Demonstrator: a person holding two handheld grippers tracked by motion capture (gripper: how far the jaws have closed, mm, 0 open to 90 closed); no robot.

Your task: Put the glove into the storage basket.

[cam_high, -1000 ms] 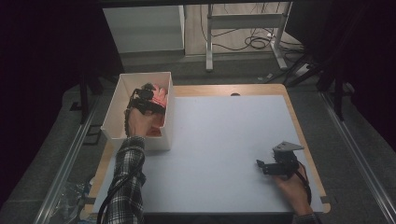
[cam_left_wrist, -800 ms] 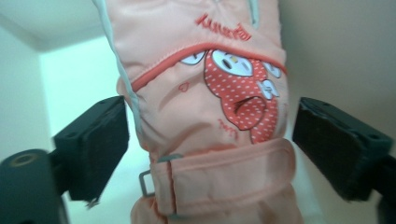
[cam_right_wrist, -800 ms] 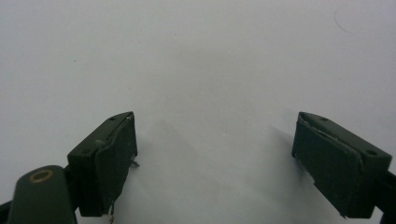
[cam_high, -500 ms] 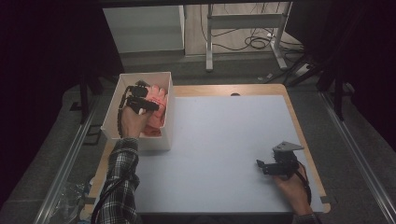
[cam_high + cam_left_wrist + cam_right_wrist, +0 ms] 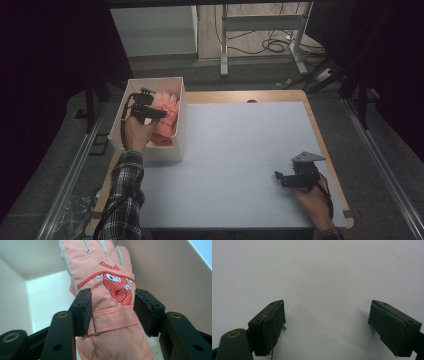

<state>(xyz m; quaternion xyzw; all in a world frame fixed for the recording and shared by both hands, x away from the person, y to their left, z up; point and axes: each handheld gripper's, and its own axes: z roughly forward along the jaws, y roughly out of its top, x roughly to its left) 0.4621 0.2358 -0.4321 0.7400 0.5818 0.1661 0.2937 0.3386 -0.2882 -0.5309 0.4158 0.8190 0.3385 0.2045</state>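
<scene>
So the left gripper [image 5: 161, 114] is down inside the white box [image 5: 178, 131] at the upper left of the high view, and its fingers [image 5: 84, 311] have just been closing in around the cuff of a pink glove [image 5: 110, 292] — the one with the spotted cartoon bird on it. In the left gripper view the glove sits right between the two pads, squeezed at the wrist strap, so I'd call it pinched. The glove hangs in front of the box's inner corner, and more pink fabric lies under it in the box.

My read: the pick is basically done, the carrying out and setting down isn't. Nothing pink has made it onto the surface [image 5: 240, 150] yet.

The right gripper [image 5: 278, 178] rests at the lower right of the high view, fingers spread wide over bare white surface — holding nothing.

The surface is a plain pale sheet on a wooden top. Beyond it the room is dark: grey floor, a desk frame and a tangle of cables at the top of the frame.
</scene>
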